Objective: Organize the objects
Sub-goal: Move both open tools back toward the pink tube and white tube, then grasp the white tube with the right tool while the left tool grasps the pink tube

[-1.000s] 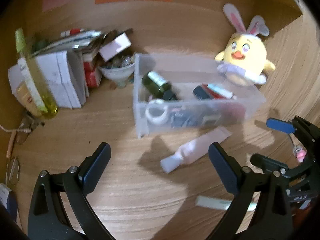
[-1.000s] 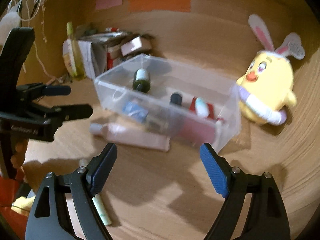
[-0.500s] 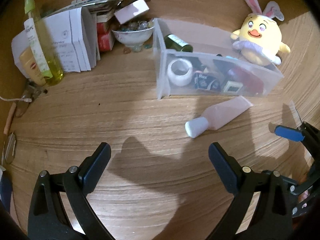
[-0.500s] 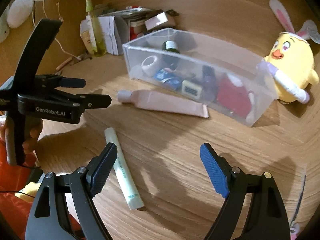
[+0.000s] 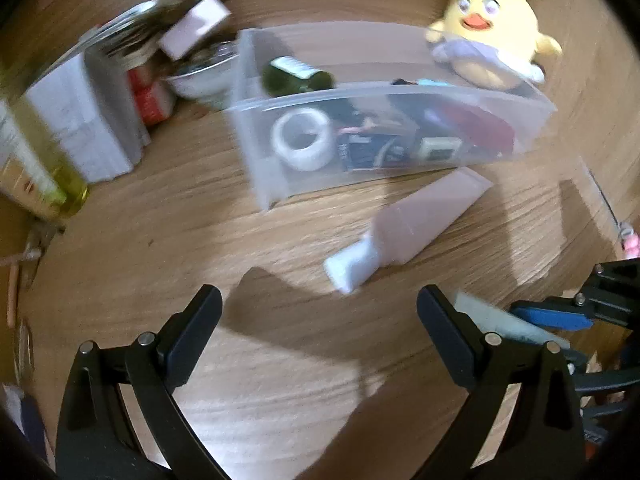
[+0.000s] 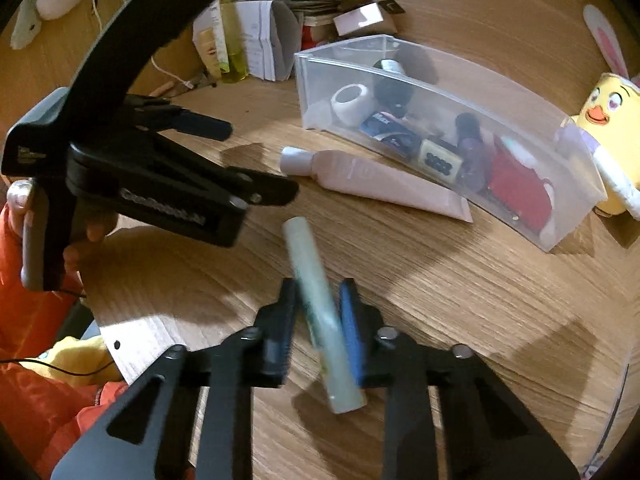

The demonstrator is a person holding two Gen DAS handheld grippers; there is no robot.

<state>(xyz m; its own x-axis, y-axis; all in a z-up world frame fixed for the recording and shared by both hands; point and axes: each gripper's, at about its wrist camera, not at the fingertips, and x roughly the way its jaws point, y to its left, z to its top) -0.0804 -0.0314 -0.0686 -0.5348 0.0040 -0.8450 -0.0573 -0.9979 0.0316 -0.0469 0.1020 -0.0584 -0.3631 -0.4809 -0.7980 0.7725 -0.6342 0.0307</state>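
A pale green tube (image 6: 320,312) lies on the wooden table, and my right gripper (image 6: 318,316) has its blue-padded jaws closed against its sides. The tube also shows in the left wrist view (image 5: 504,320), low at the right. A pink tube with a white cap (image 6: 368,178) (image 5: 412,224) lies in front of a clear plastic bin (image 6: 560,216) (image 5: 256,160) that holds a white tape roll, a dark bottle and other small items. My left gripper (image 5: 320,316) (image 6: 256,160) is open and empty, above the table near the pink tube's cap.
A yellow plush chick with bunny ears (image 5: 492,36) (image 6: 608,120) sits behind the bin's right end. Boxes, papers, a bowl and a yellow-green bottle (image 5: 36,168) crowd the back left. An orange sleeve (image 6: 40,400) is at the lower left.
My right gripper moved down to the green tube and closed on it. My left gripper moved closer to the pink tube and stayed open.
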